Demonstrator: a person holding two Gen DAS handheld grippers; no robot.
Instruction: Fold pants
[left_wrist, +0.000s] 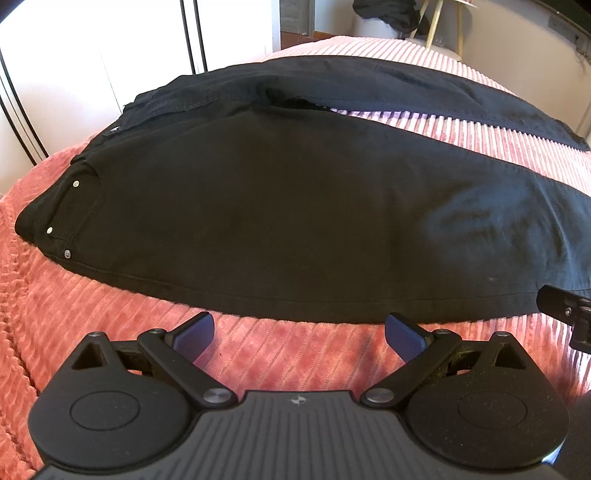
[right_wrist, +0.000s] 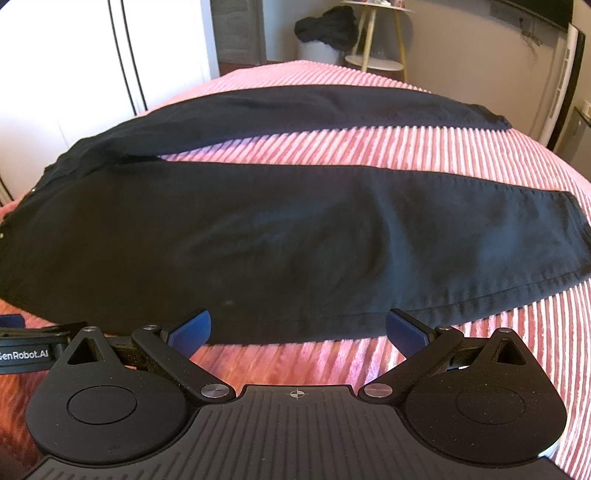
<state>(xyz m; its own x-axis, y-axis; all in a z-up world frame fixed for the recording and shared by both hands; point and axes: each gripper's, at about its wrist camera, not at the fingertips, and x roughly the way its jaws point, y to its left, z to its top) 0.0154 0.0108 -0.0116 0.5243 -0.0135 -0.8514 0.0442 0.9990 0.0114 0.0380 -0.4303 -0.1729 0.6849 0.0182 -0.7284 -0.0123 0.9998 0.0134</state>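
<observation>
No fold yet: pants (left_wrist: 295, 221) lie spread on the bed (left_wrist: 74, 317), legs apart toward 3 o'clock; left tool (left_wrist: 299, 332) and right tool (right_wrist: 298, 330) both released, empty.

Pants (left_wrist: 295, 221): near leg runs off the right edge in the left wrist view, hem not visible there. In the right wrist view the waistband end is cut by the left edge, only a few rivets show. Crotch area sits in shadow, folds unreadable. Right gripper (left_wrist: 569, 314) only partly in frame at the right edge, jaws out of view. Left gripper (right_wrist: 22, 339) likewise clipped at the left edge. Dark bundle (right_wrist: 325, 29) by the far stool (right_wrist: 380, 37): too small to identify. Bed (left_wrist: 92, 332) edges fall outside both frames.
</observation>
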